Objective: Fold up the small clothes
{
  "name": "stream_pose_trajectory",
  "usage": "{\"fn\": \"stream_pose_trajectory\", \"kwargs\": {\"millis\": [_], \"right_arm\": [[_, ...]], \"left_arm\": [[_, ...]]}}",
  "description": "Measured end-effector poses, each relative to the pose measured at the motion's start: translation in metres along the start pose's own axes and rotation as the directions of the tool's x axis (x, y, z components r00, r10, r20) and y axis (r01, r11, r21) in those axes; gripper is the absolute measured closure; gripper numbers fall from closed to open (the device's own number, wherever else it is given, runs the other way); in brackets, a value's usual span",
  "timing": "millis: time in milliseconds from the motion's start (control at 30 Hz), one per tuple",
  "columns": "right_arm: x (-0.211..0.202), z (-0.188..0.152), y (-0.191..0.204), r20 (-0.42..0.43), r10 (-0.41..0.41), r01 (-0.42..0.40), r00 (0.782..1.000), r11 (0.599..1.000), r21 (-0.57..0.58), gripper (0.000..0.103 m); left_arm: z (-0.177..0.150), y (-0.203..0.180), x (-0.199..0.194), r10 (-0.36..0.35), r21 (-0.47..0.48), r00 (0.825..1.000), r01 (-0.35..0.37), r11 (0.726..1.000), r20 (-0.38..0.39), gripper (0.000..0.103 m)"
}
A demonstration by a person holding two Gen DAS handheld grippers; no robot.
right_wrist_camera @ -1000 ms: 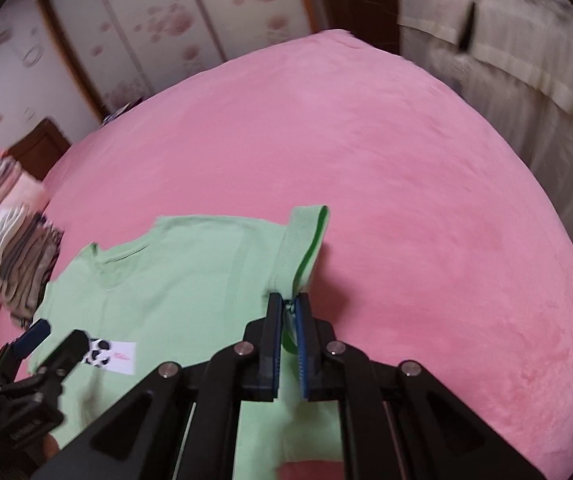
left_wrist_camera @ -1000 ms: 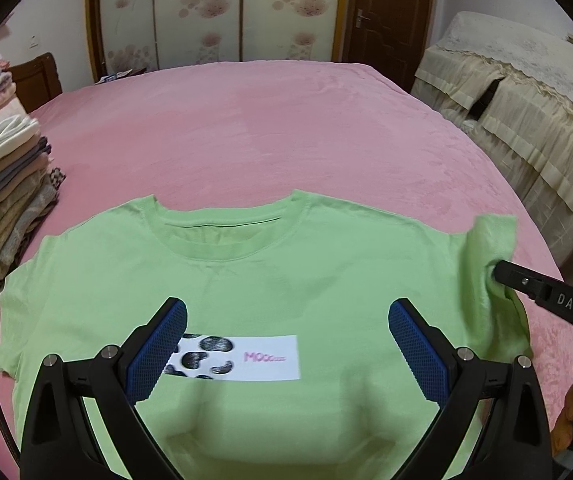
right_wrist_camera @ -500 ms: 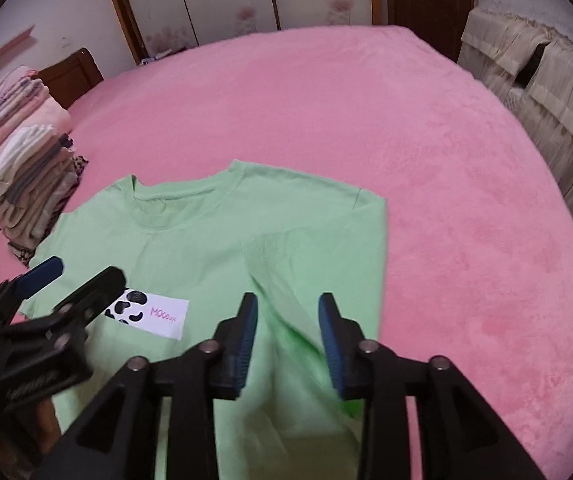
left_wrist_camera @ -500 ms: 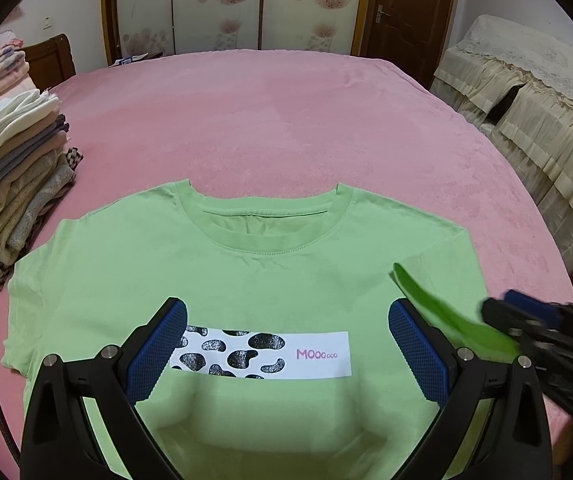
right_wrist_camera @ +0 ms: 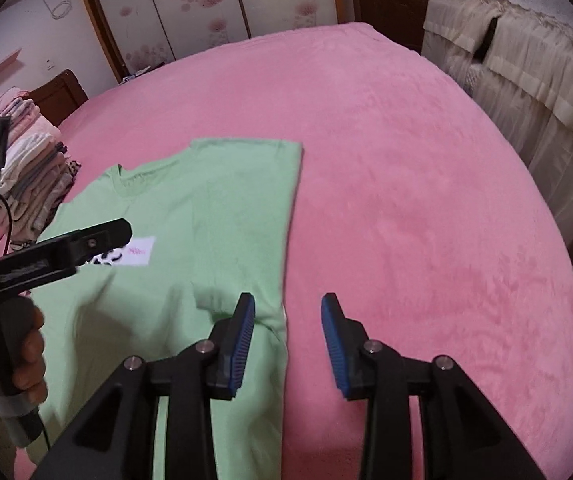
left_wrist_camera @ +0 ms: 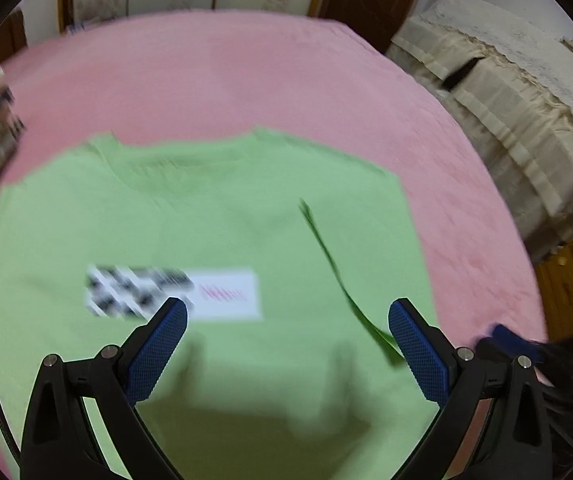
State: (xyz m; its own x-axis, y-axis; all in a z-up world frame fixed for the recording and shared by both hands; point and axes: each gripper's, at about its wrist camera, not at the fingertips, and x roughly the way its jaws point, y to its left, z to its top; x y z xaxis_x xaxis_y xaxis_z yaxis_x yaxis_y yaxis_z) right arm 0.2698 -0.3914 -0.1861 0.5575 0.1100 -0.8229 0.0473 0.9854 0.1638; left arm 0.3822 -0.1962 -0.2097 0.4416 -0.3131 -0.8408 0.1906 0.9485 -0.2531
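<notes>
Flat on plush pink bedspread (right_wrist_camera: 386, 168), soft green T-shirt (right_wrist_camera: 214, 216), right sleeve folded in, both grippers (left_wrist_camera: 286, 344) (right_wrist_camera: 288, 336) spread, empty.

The green T-shirt (right_wrist_camera: 214, 216) is smooth matt cloth; the pink bedspread (right_wrist_camera: 406, 184) looks plush; the wardrobe doors (right_wrist_camera: 206, 4) are glossy.
</notes>
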Motion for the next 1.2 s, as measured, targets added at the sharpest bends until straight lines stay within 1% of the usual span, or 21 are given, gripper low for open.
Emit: {"fn": "stream_pose_trajectory", "kwargs": {"millis": [100, 167, 200, 300, 333, 400, 467, 500, 533, 600, 733, 833, 867, 900, 933, 967, 1000, 1067, 1133, 1167, 1200], "right_arm": [[0.009, -0.011, -0.006, -0.016, 0.023, -0.022, 1.0, 0.999, 0.032, 0.068], [0.014, -0.016, -0.008, -0.023, 0.03, -0.029, 0.999, 0.999, 0.035, 0.068], [0.016, -0.019, -0.008, -0.027, 0.032, -0.031, 0.999, 0.999, 0.033, 0.068], [0.021, -0.025, -0.008, -0.029, 0.044, -0.043, 0.999, 0.999, 0.028, 0.068], [0.021, -0.027, -0.007, -0.029, 0.046, -0.045, 0.999, 0.999, 0.026, 0.068], [0.023, -0.028, -0.006, -0.029, 0.046, -0.046, 0.999, 0.999, 0.019, 0.068], [0.025, -0.03, -0.006, -0.026, 0.05, -0.049, 0.998, 0.999, 0.015, 0.068], [0.025, -0.03, -0.006, -0.024, 0.053, -0.052, 0.998, 0.999, 0.015, 0.068], [0.026, -0.03, -0.007, -0.023, 0.054, -0.054, 0.998, 0.998, 0.014, 0.068], [0.027, -0.03, -0.008, -0.022, 0.057, -0.057, 0.998, 0.998, 0.015, 0.068], [0.027, -0.03, -0.006, -0.017, 0.057, -0.057, 0.998, 0.998, 0.006, 0.068], [0.026, -0.03, -0.003, -0.015, 0.066, -0.066, 0.998, 0.998, 0.001, 0.068], [0.026, -0.031, -0.001, -0.015, 0.07, -0.07, 0.997, 0.998, 0.002, 0.068], [0.026, -0.031, 0.0, -0.013, 0.071, -0.071, 0.997, 0.997, 0.002, 0.068], [0.025, -0.03, 0.0, -0.011, 0.072, -0.072, 0.997, 0.997, 0.001, 0.068], [0.025, -0.03, 0.001, -0.008, 0.072, -0.072, 0.997, 0.997, -0.001, 0.068], [0.025, -0.029, 0.002, -0.005, 0.067, -0.067, 0.998, 0.998, -0.007, 0.068], [0.028, -0.029, 0.004, -0.009, 0.059, -0.059, 0.998, 0.998, -0.023, 0.068], [0.033, -0.029, 0.007, -0.025, 0.035, -0.036, 0.999, 0.998, -0.048, 0.071], [0.035, -0.029, 0.008, -0.029, 0.025, -0.027, 0.999, 0.998, -0.058, 0.075], [0.036, -0.029, 0.008, -0.032, 0.02, -0.022, 0.999, 0.998, -0.062, 0.079]], "left_arm": [[-0.016, -0.008, 0.013, -0.055, -0.029, 0.996, 0.053, 0.998, -0.071, 0.003], [-0.023, -0.012, 0.022, -0.093, -0.059, 0.99, 0.087, 0.994, -0.106, 0.007], [-0.025, -0.014, 0.028, -0.111, -0.074, 0.986, 0.103, 0.992, -0.122, 0.011], [-0.029, -0.018, 0.044, -0.173, -0.136, 0.971, 0.151, 0.979, -0.167, 0.017], [-0.029, -0.021, 0.05, -0.187, -0.155, 0.966, 0.16, 0.975, -0.178, 0.02], [-0.03, -0.027, 0.056, -0.193, -0.167, 0.964, 0.163, 0.972, -0.184, 0.023], [-0.029, -0.033, 0.06, -0.206, -0.169, 0.963, 0.177, 0.97, -0.172, 0.041], [-0.029, -0.036, 0.063, -0.212, -0.16, 0.962, 0.184, 0.97, -0.173, 0.07], [-0.028, -0.041, 0.068, -0.215, -0.142, 0.957, 0.19, 0.971, -0.193, 0.094], [-0.03, -0.045, 0.07, -0.188, -0.118, 0.961, 0.167, 0.979, -0.204, 0.097], [-0.028, -0.05, 0.064, -0.136, -0.049, 0.977, 0.129, 0.99, -0.164, 0.098], [-0.025, -0.044, 0.062, -0.099, -0.007, 0.984, 0.099, 0.995, -0.148, 0.099], [-0.025, -0.039, 0.061, -0.098, -0.003, 0.983, 0.099, 0.995, -0.154, 0.099], [-0.026, -0.036, 0.062, -0.109, -0.011, 0.98, 0.108, 0.994, -0.166, 0.099], [-0.026, -0.031, 0.063, -0.135, -0.034, 0.975, 0.131, 0.991, -0.179, 0.099], [-0.027, -0.026, 0.063, -0.188, -0.076, 0.963, 0.176, 0.981, -0.192, 0.099], [-0.028, -0.022, 0.063, -0.221, -0.105, 0.955, 0.203, 0.973, -0.2, 0.098], [-0.028, -0.013, 0.062, -0.287, -0.167, 0.933, 0.254, 0.953, -0.215, 0.09], [-0.029, -0.008, 0.063, -0.335, -0.22, 0.916, 0.288, 0.932, -0.22, 0.076], [-0.03, -0.007, 0.064, -0.361, -0.247, 0.906, 0.306, 0.919, -0.219, 0.072], [-0.033, -0.005, 0.064, -0.382, -0.269, 0.899, 0.321, 0.908, -0.214, 0.065]]}}
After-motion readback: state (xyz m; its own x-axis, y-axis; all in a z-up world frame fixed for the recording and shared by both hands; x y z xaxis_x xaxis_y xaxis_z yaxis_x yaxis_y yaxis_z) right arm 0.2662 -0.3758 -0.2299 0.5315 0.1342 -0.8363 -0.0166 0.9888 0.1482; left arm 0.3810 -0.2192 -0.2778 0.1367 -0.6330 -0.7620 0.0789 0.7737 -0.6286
